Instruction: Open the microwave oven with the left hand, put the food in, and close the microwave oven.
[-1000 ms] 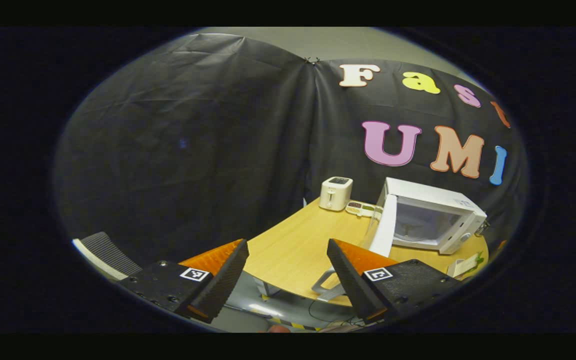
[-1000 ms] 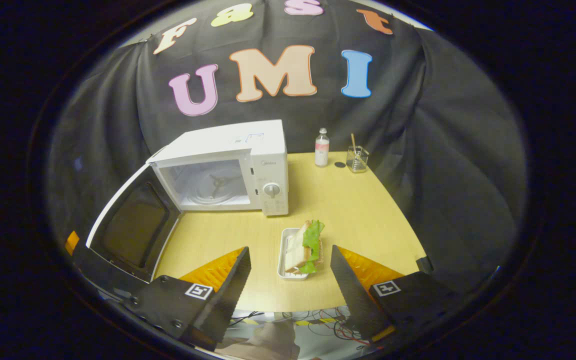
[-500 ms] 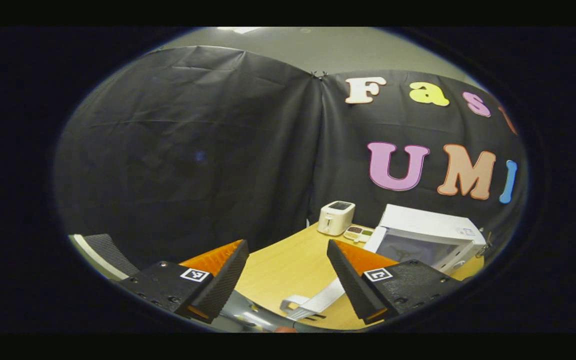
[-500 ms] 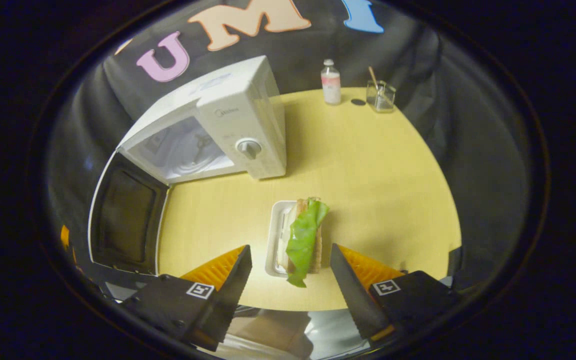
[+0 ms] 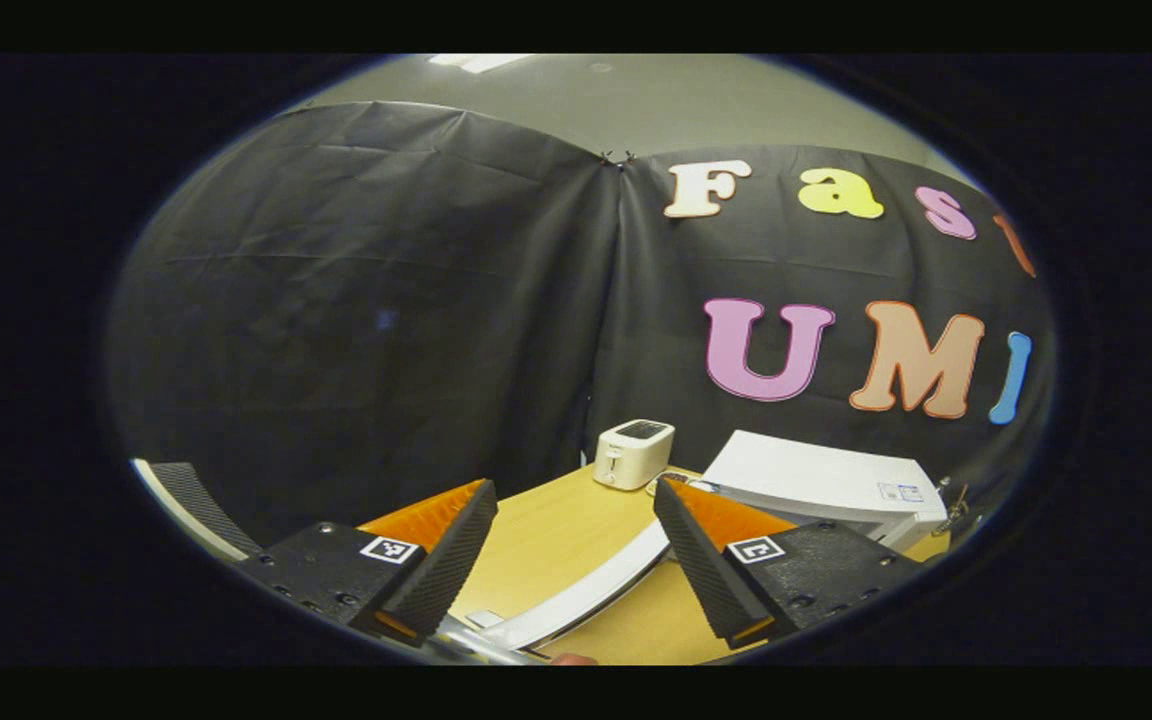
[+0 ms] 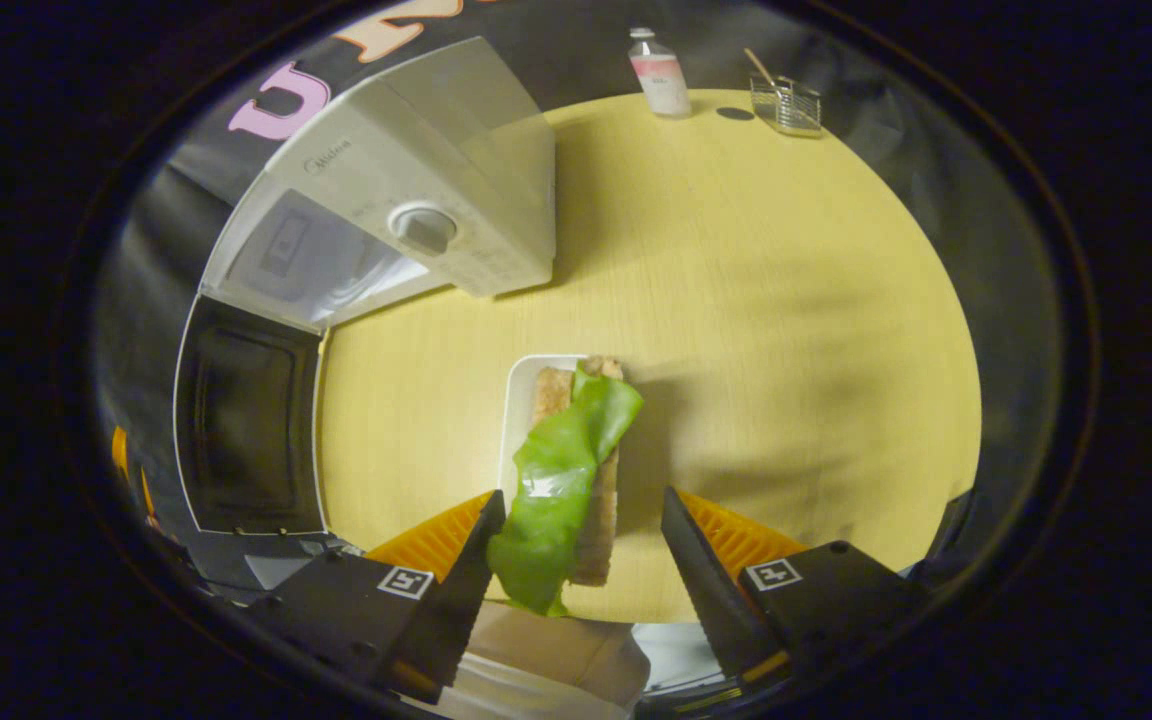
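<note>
The right gripper (image 6: 576, 545), fingers spread, straddles the lettuce sandwich (image 6: 566, 470) in its white rectangular tray (image 6: 521, 400) on the yellow wooden table (image 6: 786, 330), near the open-doored white microwave oven (image 6: 406, 190); the left gripper (image 5: 571, 545) is open

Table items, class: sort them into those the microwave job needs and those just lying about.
Needed for the job:
microwave, its door swung open
sandwich on its white tray
right gripper, open around the sandwich
left gripper, open

Just lying about:
toaster
bottle
glass holder
</note>
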### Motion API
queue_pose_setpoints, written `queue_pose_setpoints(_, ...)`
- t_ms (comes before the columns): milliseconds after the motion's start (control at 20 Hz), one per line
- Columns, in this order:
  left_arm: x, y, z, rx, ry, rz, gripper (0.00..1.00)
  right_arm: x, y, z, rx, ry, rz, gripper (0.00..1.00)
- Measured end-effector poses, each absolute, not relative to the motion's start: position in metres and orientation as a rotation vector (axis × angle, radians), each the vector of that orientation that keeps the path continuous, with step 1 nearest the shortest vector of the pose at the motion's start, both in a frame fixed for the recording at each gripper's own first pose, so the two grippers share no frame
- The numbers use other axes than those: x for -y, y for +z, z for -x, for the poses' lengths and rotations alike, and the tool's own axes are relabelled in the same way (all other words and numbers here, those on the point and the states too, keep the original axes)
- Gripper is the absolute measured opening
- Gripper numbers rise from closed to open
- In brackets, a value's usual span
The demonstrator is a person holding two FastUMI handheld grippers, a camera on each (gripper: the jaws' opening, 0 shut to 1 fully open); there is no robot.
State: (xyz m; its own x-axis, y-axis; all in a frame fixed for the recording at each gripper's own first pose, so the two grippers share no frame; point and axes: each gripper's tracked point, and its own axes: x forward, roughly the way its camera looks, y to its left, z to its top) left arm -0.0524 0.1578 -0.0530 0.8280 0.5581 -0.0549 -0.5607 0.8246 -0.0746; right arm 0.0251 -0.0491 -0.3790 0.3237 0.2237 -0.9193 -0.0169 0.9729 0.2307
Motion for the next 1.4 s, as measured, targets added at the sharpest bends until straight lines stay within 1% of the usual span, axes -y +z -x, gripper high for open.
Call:
queue_pose_setpoints(50,-0.155,-0.053,0.049,-0.033,0.598,0.084,0.96,0.046,-0.381,-0.024,-1.245,0.169,-0.212,0.83)
queue_pose_setpoints(100,-0.152,-0.053,0.047,-0.034,0.598,0.081,0.96,0.043,-0.381,-0.026,-1.25,0.177,-0.245,0.77)
queue_pose_setpoints(200,-0.148,-0.052,0.046,-0.036,0.603,0.078,0.96,0.037,-0.383,-0.029,-1.263,0.187,-0.314,0.75)
queue_pose_setpoints(300,-0.146,-0.051,0.045,-0.039,0.609,0.074,0.96,0.04,-0.387,-0.03,-1.271,0.192,-0.333,0.48)
queue_pose_setpoints(350,-0.145,-0.051,0.046,-0.042,0.612,0.069,0.96,0.039,-0.385,-0.033,-1.264,0.202,-0.338,0.45)
queue_pose_setpoints(450,-0.142,-0.052,0.045,-0.056,0.615,0.065,0.96,0.038,-0.381,-0.033,-1.257,0.219,-0.353,0.45)
queue_pose_setpoints(500,-0.14,-0.052,0.045,-0.059,0.611,0.067,0.96,0.039,-0.38,-0.037,-1.235,0.202,-0.381,0.45)
queue_pose_setpoints(550,-0.137,-0.053,0.044,-0.06,0.607,0.071,0.96,0.04,-0.375,-0.039,-1.223,0.205,-0.4,0.34)
queue_pose_setpoints(850,-0.133,-0.059,0.039,-0.074,0.583,0.097,0.96,0.033,-0.347,-0.035,-1.151,0.231,-0.489,0.35)
queue_pose_setpoints(950,-0.132,-0.06,0.036,-0.076,0.56,0.1,0.96,0.027,-0.327,-0.037,-1.084,0.231,-0.541,0.34)
queue_pose_setpoints(1200,-0.146,-0.061,0.025,-0.083,0.497,0.09,0.96,-0.018,-0.28,-0.028,-0.939,0.25,-0.664,0.34)
queue_pose_setpoints(1250,-0.151,-0.062,0.025,-0.095,0.491,0.09,0.94,-0.03,-0.273,-0.026,-0.92,0.25,-0.682,0.34)
queue_pose_setpoints(1300,-0.154,-0.063,0.024,-0.101,0.478,0.09,0.96,-0.041,-0.266,-0.023,-0.901,0.255,-0.698,0.34)
queue_pose_setpoints(1350,-0.157,-0.064,0.023,-0.108,0.465,0.093,0.96,-0.054,-0.26,-0.017,-0.884,0.261,-0.71,0.34)
queue_pose_setpoints(1400,-0.16,-0.067,0.023,-0.123,0.451,0.098,0.94,-0.067,-0.256,-0.014,-0.868,0.266,-0.72,0.34)
